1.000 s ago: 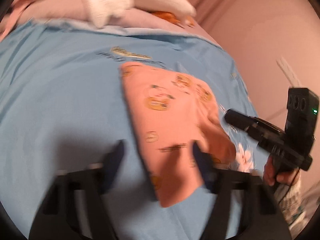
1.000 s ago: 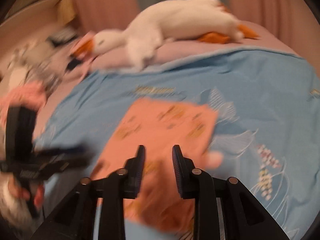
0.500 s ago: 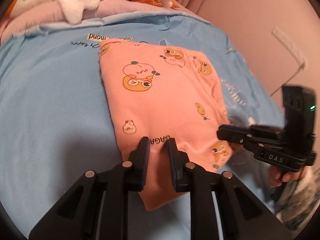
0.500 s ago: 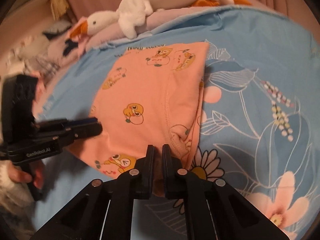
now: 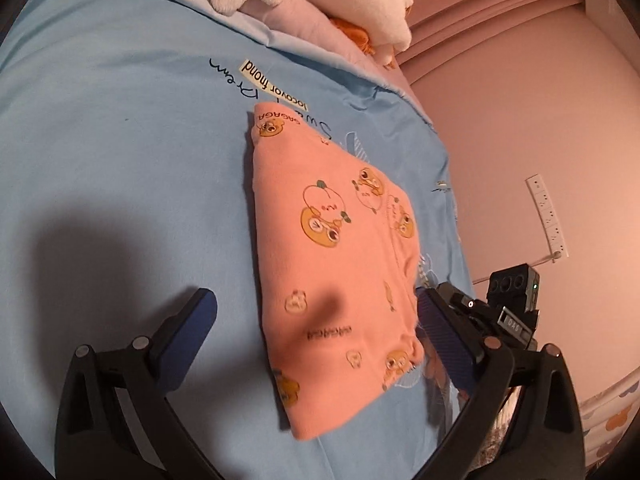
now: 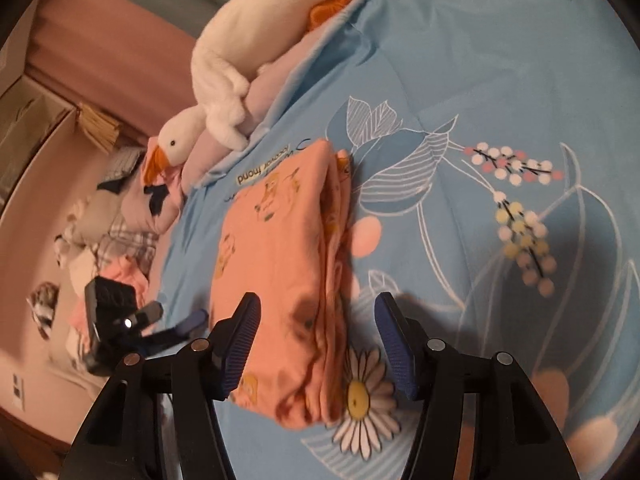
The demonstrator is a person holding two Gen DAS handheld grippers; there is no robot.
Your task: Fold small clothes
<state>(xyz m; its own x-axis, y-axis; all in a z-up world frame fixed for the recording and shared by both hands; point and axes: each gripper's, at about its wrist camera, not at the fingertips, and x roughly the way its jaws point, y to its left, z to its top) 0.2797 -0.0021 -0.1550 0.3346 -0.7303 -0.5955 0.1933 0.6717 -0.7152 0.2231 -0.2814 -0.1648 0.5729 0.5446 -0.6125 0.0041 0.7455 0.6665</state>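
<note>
A small orange garment with cartoon prints [image 5: 336, 264] lies folded into a narrow stack on the blue bed sheet [image 5: 120, 160]. It also shows in the right wrist view [image 6: 280, 272], with layered folded edges on its right side. My left gripper [image 5: 316, 336] is open and empty, its fingers astride the garment's near end, above it. My right gripper [image 6: 316, 344] is open and empty, hovering over the garment's near end. The right gripper shows in the left wrist view [image 5: 480, 316], and the left gripper in the right wrist view [image 6: 160, 324].
A white plush goose [image 6: 256, 64] lies on a pink pillow [image 6: 276, 92] at the head of the bed. A heap of other clothes [image 6: 108, 240] sits beyond the bed's left edge. A pink wall with a socket strip [image 5: 548, 216] stands to the right.
Both grippers were shut on the garment's near edge half a second ago; now both are open and drawn back. The garment lies folded narrower than before.
</note>
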